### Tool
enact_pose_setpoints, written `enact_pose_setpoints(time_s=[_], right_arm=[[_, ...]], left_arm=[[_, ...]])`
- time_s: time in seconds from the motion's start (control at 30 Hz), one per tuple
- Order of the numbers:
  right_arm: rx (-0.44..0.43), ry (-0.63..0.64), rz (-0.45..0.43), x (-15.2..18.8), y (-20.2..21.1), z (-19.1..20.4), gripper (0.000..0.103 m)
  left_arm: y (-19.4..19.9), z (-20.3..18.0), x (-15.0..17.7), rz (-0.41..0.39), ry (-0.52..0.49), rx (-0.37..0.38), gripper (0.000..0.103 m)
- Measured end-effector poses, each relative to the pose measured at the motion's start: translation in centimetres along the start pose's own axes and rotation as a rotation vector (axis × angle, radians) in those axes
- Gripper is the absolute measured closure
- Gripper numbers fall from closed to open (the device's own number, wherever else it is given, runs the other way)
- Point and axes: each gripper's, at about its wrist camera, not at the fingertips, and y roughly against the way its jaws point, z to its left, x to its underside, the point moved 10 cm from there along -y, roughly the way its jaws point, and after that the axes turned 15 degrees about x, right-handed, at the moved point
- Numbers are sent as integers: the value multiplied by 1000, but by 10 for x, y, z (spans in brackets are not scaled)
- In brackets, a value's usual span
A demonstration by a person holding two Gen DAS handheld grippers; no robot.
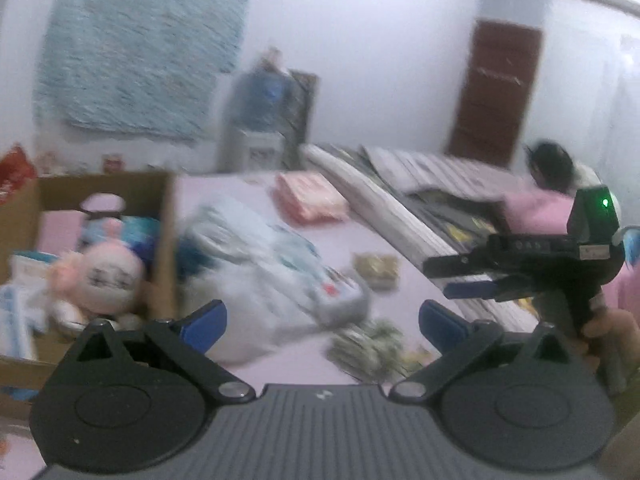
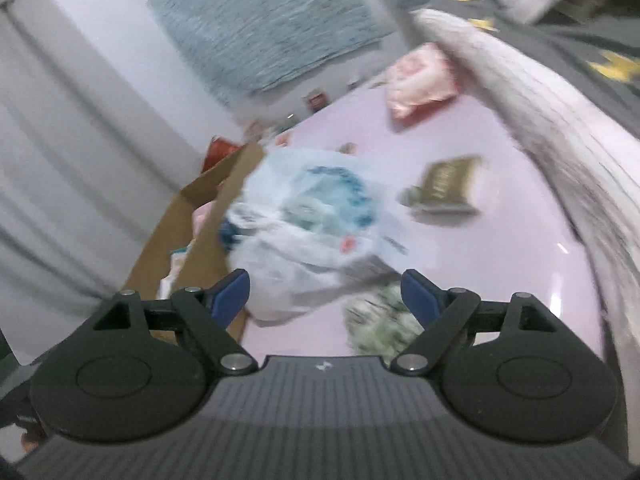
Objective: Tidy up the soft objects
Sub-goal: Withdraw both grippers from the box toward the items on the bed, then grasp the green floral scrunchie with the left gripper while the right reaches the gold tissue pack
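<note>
A white plastic bag with blue print (image 1: 272,272) (image 2: 308,228) lies blurred on the pink surface (image 1: 296,360), against the wall of a cardboard box (image 1: 164,240) (image 2: 160,248). In the box sits a pale plush toy (image 1: 108,276) among other soft things. My left gripper (image 1: 322,326) is open with nothing between its blue pads; the bag lies just ahead of it. My right gripper (image 2: 325,296) is open too, and the bag sits beyond its tips. In the left wrist view the right gripper (image 1: 468,280) reaches in from the right, held by a hand (image 1: 608,328).
A red-pink packet (image 1: 310,196) (image 2: 420,84), an olive packet (image 1: 376,266) (image 2: 444,188) and a green-white packet (image 1: 368,348) (image 2: 380,320) lie on the surface. Striped bedding (image 1: 384,196) borders the right side. A person in pink (image 1: 548,168) sits beyond it.
</note>
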Motion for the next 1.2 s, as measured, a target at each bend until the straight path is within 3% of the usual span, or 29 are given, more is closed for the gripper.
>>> enact_pose_setpoints(time_s=[0.23, 0.43, 0.63, 0.77, 0.8, 0.93, 1.0, 1.03, 1.07, 1.1, 1.2], right_arm=[[-6, -87, 0, 28, -18, -27, 22], [15, -57, 23, 15, -51, -28, 38], [208, 146, -99, -37, -71, -28, 34], [330, 377, -119, -65, -103, -21, 22], [348, 432, -111, -69, -112, -20, 21], [389, 605, -32, -80, -154, -23, 20], [388, 641, 17, -79, -170, -30, 24], [371, 621, 41, -78, -174, -32, 28], [337, 587, 57, -77, -173, -32, 42], [304, 548, 77, -76, -171, -33, 48], [305, 504, 79, -71, -159, -35, 55]], left_arm=[[-75, -27, 46, 171, -71, 26, 1], [-124, -17, 65, 250, -109, -39, 3], [-167, -2, 63, 287, -74, -74, 3], [-185, 4, 63, 285, -33, -66, 4], [-188, 6, 64, 289, -30, -65, 6], [-196, 7, 75, 345, -10, -30, 29], [-194, 6, 75, 331, -33, -38, 36], [-193, 6, 75, 328, -36, -34, 41], [-194, 7, 75, 326, -36, -33, 46], [-192, 8, 75, 325, -36, -34, 48], [-187, 11, 76, 325, -31, -43, 57]])
